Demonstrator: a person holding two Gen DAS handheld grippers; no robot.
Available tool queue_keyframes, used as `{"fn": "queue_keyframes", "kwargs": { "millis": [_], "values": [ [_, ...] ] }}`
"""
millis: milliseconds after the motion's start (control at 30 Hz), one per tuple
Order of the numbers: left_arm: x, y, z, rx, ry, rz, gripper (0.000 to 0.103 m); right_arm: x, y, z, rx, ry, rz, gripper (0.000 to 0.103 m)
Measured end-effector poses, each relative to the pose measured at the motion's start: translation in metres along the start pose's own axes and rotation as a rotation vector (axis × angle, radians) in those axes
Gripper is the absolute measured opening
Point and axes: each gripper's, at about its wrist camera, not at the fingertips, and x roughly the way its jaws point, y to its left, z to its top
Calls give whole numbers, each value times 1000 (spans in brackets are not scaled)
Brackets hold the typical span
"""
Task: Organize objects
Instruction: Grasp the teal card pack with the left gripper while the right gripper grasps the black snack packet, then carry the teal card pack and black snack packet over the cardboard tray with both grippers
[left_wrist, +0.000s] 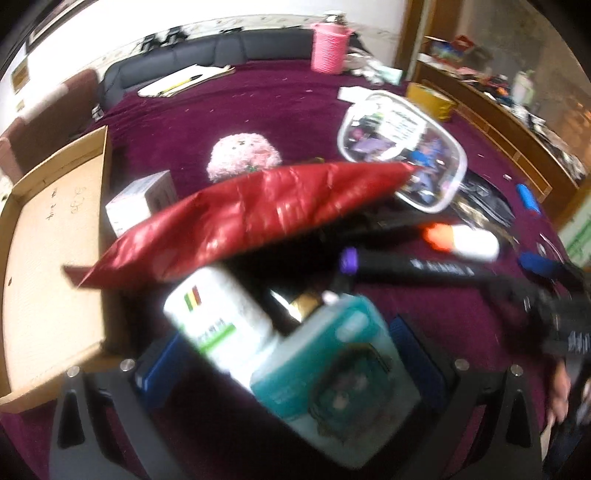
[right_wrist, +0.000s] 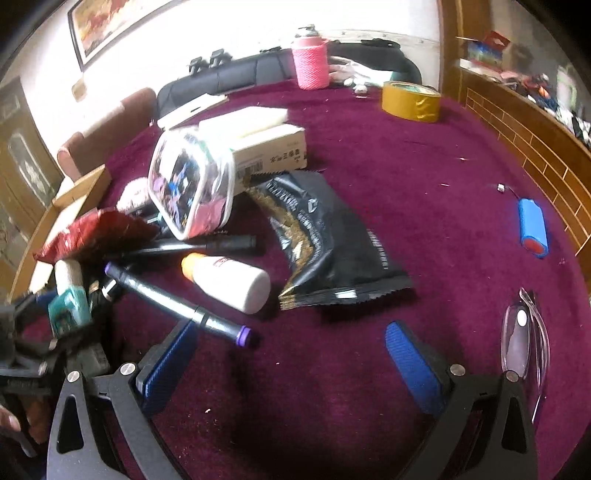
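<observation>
On the maroon cloth (right_wrist: 369, 166) lies a pile. It holds a red foil bag (left_wrist: 251, 218), a white green-labelled bottle (left_wrist: 221, 325) and a teal box (left_wrist: 332, 369). My left gripper (left_wrist: 288, 358) is open low over the pile. The bottle and teal box lie between its blue pads (left_wrist: 159, 365); contact is blurred. My right gripper (right_wrist: 291, 365) stands open over bare cloth. A black marker (right_wrist: 177, 299) with a purple cap lies by its left pad (right_wrist: 170, 362). Beyond are an orange-capped white bottle (right_wrist: 229, 280) and a black snack bag (right_wrist: 325, 240).
An open cardboard box (left_wrist: 48, 277) sits left of the pile. A clear pouch (right_wrist: 192, 184) leans on a beige carton (right_wrist: 269, 147). A blue battery (right_wrist: 532, 227), glasses (right_wrist: 524, 339), yellow tape (right_wrist: 410, 101), a pink woven holder (right_wrist: 310, 62) and a pink plush (left_wrist: 242, 157) dot the cloth.
</observation>
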Motion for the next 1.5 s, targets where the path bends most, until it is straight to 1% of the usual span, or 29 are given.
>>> {"fn": "queue_keyframes", "kwargs": {
  "millis": [67,200,333,400,500,533,567,600,633,700,733,800,833,867,900,967,1000,1067,1233,1367,1400,1433,1467,1500],
  "values": [
    [-7,0,-8,27,-17,-41,103,-2,-6,0,22,-13,37,103],
    [-24,2,-22,71,-64,-124,103,-4,-9,1,37,-28,63,103],
    [-27,6,-26,89,-63,-154,103,-4,-4,0,16,-36,55,103],
    [-24,9,-21,71,-64,-149,103,-6,-3,-1,12,-43,56,103],
    [-20,8,-18,43,-33,-146,102,-8,-6,-1,20,-56,75,103],
    [-19,8,-18,30,-21,-154,99,-8,-6,-1,23,-59,79,103],
    [-17,8,-18,16,-7,-165,90,-8,-6,-1,23,-60,81,103],
    [-16,8,-19,3,4,-174,85,-8,-6,-1,21,-61,82,103],
    [-14,6,-19,-11,12,-174,77,-9,-5,-1,19,-65,81,103],
    [-11,-1,-18,-10,8,-161,73,-11,-4,-2,9,-79,79,103],
    [-9,-5,-17,-11,6,-160,67,-12,-3,-2,5,-82,77,103],
    [-7,-9,-12,-27,5,-181,49,-14,-2,-3,1,-89,71,103],
    [-6,-11,-10,-37,7,-236,21,-15,-2,-3,1,-93,71,103],
    [-4,-11,-8,-51,13,-286,13,-15,-3,-3,3,-94,71,103],
    [-2,-13,-6,-65,16,-318,13,-15,-4,-3,7,-92,72,103],
    [1,-22,-4,-26,9,-281,13,-15,-6,-2,13,-80,82,103],
    [2,-24,-4,-25,9,-277,13,-16,-8,-1,16,-78,83,103],
    [1,-24,-2,-32,11,-292,12,-18,-10,1,20,-82,67,103],
    [0,-21,5,-26,24,-298,13,-27,-13,16,17,-96,62,103],
    [8,-26,13,-17,43,-299,19,-17,-11,42,-28,-65,-32,102],
    [10,-28,14,-15,43,-294,19,-11,-10,47,-42,-53,-49,100],
    [12,-29,15,-11,36,-288,19,-5,-9,52,-56,-37,-70,93],
    [12,-31,14,-4,26,-278,17,4,-8,57,-68,-13,-78,78],
    [13,-33,13,6,17,-260,15,12,-8,60,-74,8,-76,70]
  ]
}}
